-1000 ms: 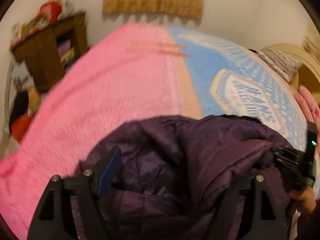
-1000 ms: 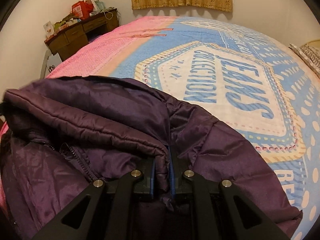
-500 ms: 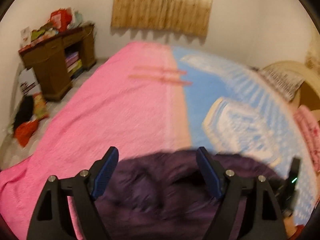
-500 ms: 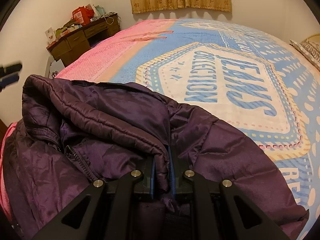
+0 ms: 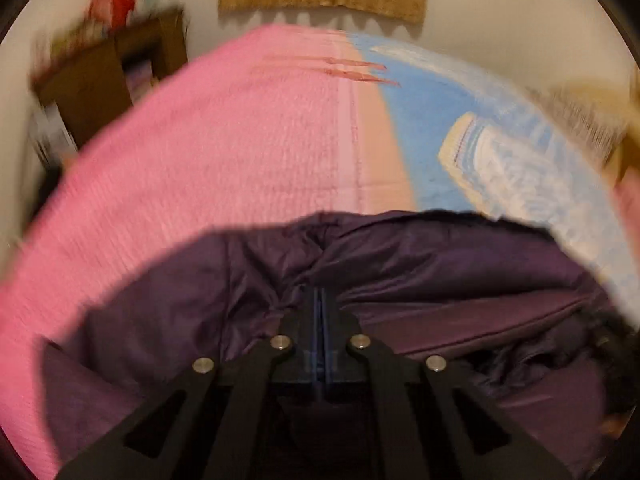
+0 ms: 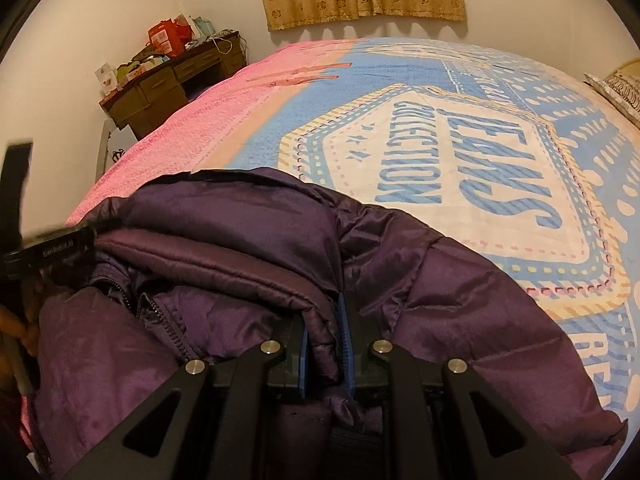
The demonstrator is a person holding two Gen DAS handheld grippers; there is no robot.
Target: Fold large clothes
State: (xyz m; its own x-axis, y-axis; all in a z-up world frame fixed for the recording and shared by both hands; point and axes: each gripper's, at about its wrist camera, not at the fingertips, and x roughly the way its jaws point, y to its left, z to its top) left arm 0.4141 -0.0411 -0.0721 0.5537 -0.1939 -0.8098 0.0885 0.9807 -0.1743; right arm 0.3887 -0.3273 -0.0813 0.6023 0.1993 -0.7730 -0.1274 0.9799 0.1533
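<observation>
I have both tongs clenched on the purple jacket (image 6: 248,240): my left gripper (image 5: 320,300) and right gripper (image 6: 326,312), on the bedspread (image 6: 460,152).

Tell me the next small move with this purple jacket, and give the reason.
Probably lift both tools together and draw the purple jacket out flat over the bedspread. The left tool looks shut on a pinch of fabric, and the right tool is clamped on a thick fold by the zipper. The jacket lies bunched in rumpled layers, so it seems to need spreading before any fold.
</observation>
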